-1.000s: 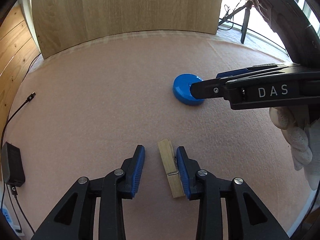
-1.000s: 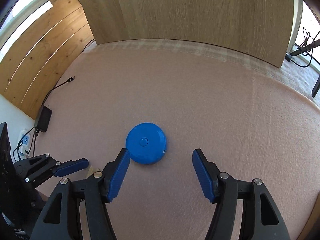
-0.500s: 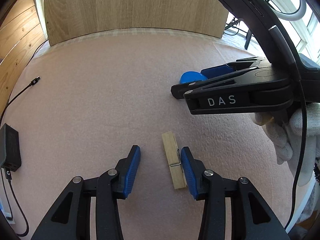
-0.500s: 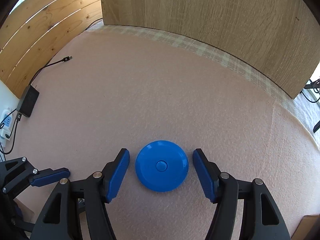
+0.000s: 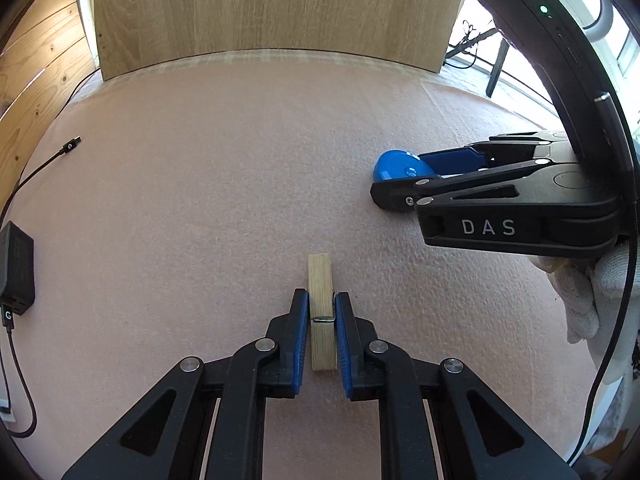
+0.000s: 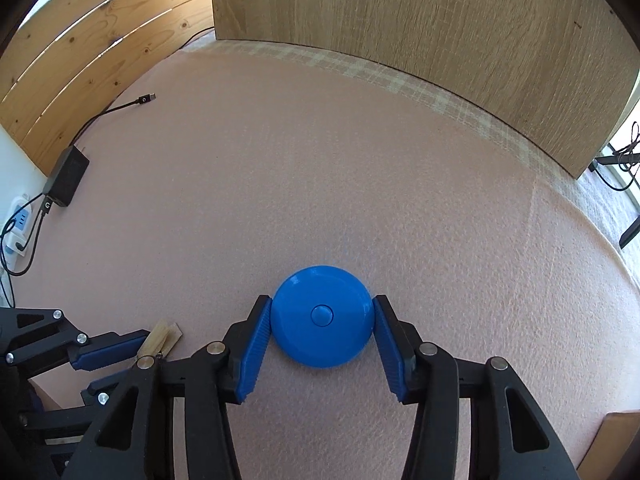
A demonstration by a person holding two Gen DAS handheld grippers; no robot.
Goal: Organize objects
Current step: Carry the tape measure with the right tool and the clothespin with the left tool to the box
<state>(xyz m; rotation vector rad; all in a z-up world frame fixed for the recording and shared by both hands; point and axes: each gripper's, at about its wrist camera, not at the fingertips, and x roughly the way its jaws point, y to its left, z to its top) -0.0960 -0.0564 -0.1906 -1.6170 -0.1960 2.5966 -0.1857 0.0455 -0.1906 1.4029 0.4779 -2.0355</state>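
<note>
Nearby, black adapter (image 5: 16, 268) and cable (image 6: 120, 107) on pink mat (image 5: 200, 200), wooden board (image 6: 420, 20) behind

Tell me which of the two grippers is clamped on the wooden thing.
The left gripper: its jaws have just closed onto the wooden clothespin. The right gripper instead closes around the round blue disc.

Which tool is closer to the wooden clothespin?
Left. The left tool has just closed its blue pads on both sides of the wooden clothespin. The right tool sits off to the side, around the blue round disc.
</note>
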